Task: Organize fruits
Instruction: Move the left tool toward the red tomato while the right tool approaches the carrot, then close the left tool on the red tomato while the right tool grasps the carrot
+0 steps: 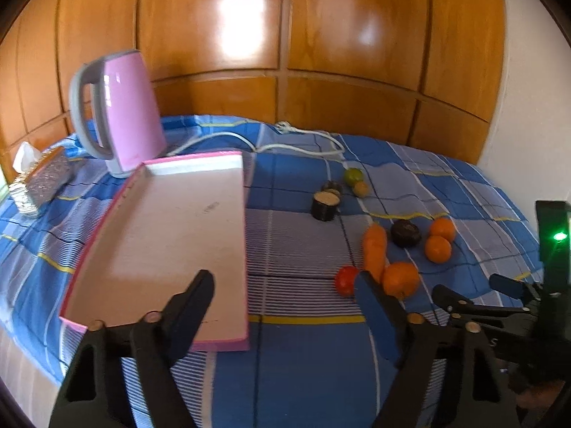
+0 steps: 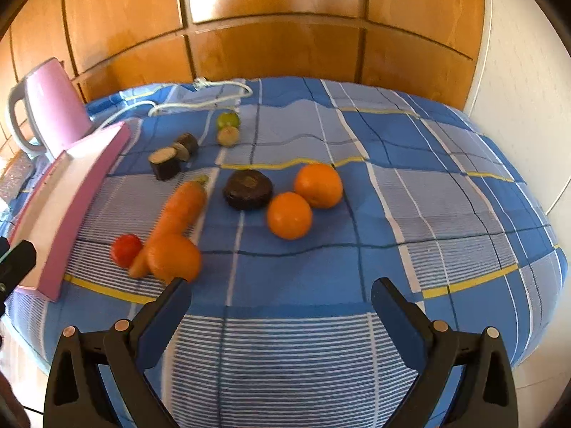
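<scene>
A pink-rimmed white tray (image 1: 171, 235) lies on the blue checked cloth; its edge shows in the right wrist view (image 2: 89, 192). Right of it lie a carrot (image 2: 182, 207), a red tomato (image 2: 125, 248), three oranges (image 2: 289, 215) (image 2: 318, 185) (image 2: 175, 257), a dark round fruit (image 2: 248, 189), dark cut pieces (image 2: 165, 163), a green lime (image 2: 228, 120) and a small pale fruit (image 2: 228, 135). My left gripper (image 1: 282, 285) is open over the tray's near right edge. My right gripper (image 2: 282, 296) is open and empty, just in front of the nearest orange (image 1: 400, 279).
A pink kettle (image 1: 119, 110) with a white cord (image 1: 299, 142) stands behind the tray. A tissue box (image 1: 43, 174) and a bottle (image 1: 21, 196) sit far left. Wooden panels back the table; a white wall (image 2: 517, 89) is at the right.
</scene>
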The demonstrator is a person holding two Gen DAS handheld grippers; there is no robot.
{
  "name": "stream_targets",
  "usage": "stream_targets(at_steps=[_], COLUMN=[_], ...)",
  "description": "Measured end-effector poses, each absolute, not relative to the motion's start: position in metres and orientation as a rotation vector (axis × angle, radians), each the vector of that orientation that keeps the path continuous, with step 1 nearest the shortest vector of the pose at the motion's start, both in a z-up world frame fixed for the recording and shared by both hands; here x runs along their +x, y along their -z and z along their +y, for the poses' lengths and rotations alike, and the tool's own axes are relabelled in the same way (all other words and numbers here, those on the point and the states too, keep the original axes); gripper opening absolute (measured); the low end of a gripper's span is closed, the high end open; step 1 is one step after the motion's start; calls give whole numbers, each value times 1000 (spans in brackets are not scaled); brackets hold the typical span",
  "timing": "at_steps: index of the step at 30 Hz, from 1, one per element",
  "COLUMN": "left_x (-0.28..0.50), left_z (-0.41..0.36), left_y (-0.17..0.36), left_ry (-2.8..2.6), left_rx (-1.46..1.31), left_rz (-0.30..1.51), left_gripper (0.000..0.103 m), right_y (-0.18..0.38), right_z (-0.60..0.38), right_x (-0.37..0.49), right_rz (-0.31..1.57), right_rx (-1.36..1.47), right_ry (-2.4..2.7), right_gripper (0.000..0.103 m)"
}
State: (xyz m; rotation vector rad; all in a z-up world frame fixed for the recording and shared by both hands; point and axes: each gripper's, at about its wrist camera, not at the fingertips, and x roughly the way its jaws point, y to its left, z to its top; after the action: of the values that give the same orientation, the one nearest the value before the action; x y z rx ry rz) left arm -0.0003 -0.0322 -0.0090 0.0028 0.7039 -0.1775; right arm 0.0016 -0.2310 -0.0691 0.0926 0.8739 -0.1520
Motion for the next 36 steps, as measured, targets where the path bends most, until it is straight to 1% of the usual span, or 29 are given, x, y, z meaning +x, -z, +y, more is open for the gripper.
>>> stream_targets(at_steps=[1,3,5,7,8,9,10,15,22,28,31,34,35,36], left_x=[2,5,6,10,11,13,15,25,50,65,69,70,70,70], left_z=[-33,-37,-41,-48,-52,-54,-59,-75,-87,-90,-93,-91,-90,-89], left_y=[11,14,17,20,22,24,26,39,54,56,58,58,58,58], left_ry=[191,210,231,267,285,297,316,395,403,414,430,442,445,443], left_rx=[1,4,10,25,34,40,50,79,59,34,26,2,-5,-6], left_rz=[715,734,748,768,781,791,806,878,951,958,953,951,949,945], left_gripper=[71,69,64,53,52,47,39,29,29,30,30,30,29,24], right_y=[72,78,87,90,90,90,91,95,96,97,96,93,91,89], right_z=[-233,-238,-245,-250,-250,-250,-251,-251,-249,-249,-249,-246,-245,-243], right_x=[2,2,3,3,2,2,2,-1,-4,-5,-5,-4,-4,-3], right_rz=[878,891,926,930,926,931,929,914,880,874,871,863,861,860], right_rx=[92,88,108,105,92,92,95,88,66,62,56,37,30,22], right_ry=[156,169,174,179,181,174,163,109,91,84,84,78,75,70], right_gripper=[102,102,101,101,101,101,101,103,103,103,100,87,78,72])
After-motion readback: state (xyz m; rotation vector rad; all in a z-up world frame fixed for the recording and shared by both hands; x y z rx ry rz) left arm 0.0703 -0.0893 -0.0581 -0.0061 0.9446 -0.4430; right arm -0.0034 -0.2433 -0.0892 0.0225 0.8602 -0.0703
